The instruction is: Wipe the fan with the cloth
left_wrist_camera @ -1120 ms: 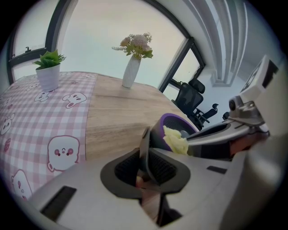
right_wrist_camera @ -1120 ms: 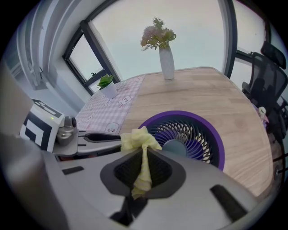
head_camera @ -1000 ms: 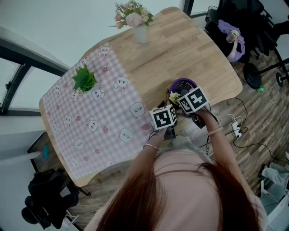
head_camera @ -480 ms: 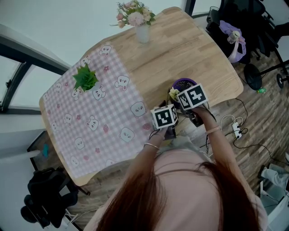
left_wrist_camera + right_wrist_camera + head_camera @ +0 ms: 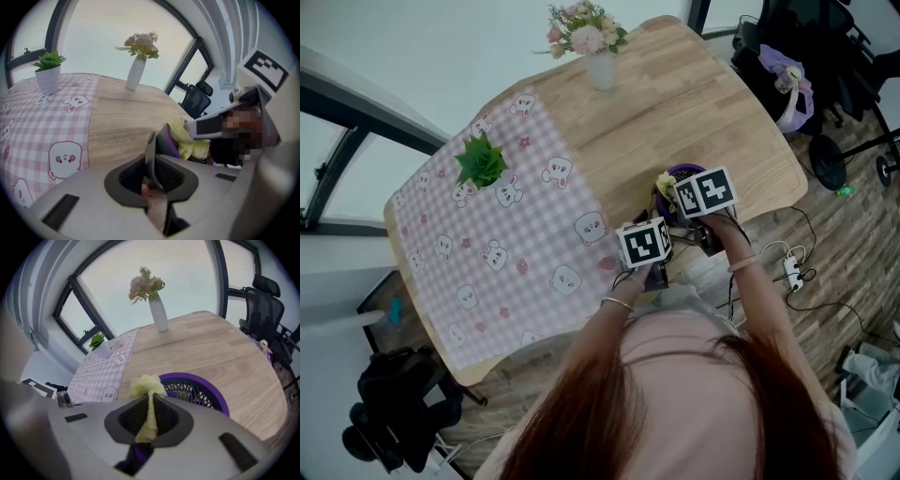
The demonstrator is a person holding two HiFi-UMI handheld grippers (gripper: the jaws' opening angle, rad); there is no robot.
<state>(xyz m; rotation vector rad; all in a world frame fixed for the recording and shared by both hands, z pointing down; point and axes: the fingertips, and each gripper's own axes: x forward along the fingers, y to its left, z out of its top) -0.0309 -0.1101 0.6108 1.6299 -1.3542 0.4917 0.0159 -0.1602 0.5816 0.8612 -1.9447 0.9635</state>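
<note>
The purple fan (image 5: 686, 175) lies near the table's near edge, its dark grille (image 5: 199, 391) facing up. My right gripper (image 5: 149, 417) is shut on a yellow cloth (image 5: 148, 386), whose bunched end sits on the fan's left rim. In the head view its marker cube (image 5: 705, 192) covers most of the fan, with the cloth (image 5: 665, 184) peeking out at the left. My left gripper (image 5: 153, 177) is shut on a thin upright edge of the fan (image 5: 150, 157), beside the purple body (image 5: 167, 142). Its cube (image 5: 642, 244) stands just left of the right one.
A pink checked mat (image 5: 502, 248) covers the table's left half, with a small potted plant (image 5: 481, 161) on it. A white vase of flowers (image 5: 600, 67) stands at the far edge. A black office chair (image 5: 262, 310) and floor cables (image 5: 787, 267) lie beyond the table's right side.
My right gripper has shifted a little away from me across the fan, with the cloth in it, and rolled slightly. The left gripper has kept still on the fan.
</note>
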